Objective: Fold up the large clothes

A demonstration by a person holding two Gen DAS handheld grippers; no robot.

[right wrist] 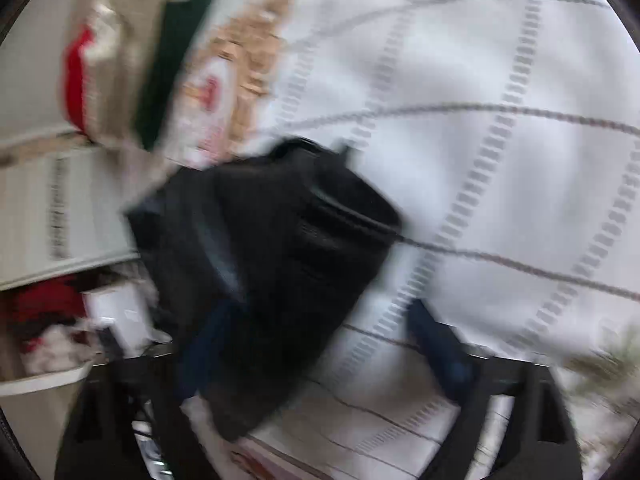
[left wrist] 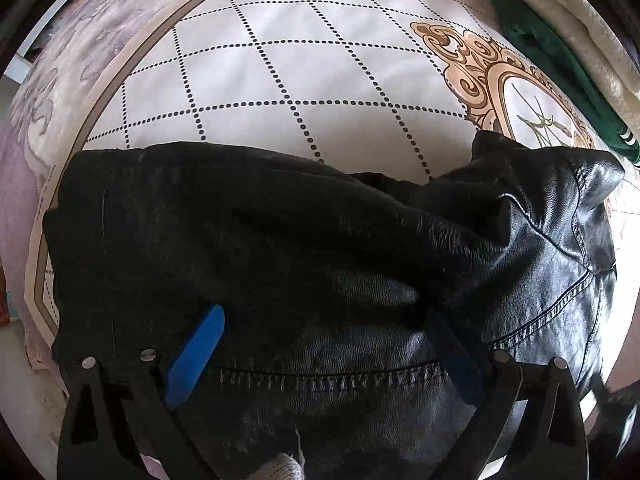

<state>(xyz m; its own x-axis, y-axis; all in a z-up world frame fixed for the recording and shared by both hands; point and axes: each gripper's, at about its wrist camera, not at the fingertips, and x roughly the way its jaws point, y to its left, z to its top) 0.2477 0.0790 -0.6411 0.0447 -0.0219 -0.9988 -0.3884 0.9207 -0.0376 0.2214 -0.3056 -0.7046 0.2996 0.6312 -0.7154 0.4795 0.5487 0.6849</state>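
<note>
Left gripper (left wrist: 320,356): jaws apart, straight over black leather jacket (left wrist: 320,248) lying lengthwise along bed's (left wrist: 304,80) near edge; right gripper (right wrist: 320,352): wide open, nothing gripped.

jacket (left wrist: 320,260) on bedspread (left wrist: 300,72), folded clothes (left wrist: 560,40) behind

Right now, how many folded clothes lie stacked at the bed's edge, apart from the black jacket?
3, though more may be hidden. A green garment lies nearest the black leather jacket, a beige fleecy one beside it, and a red one shows past the beige in the blurred right wrist view.
</note>
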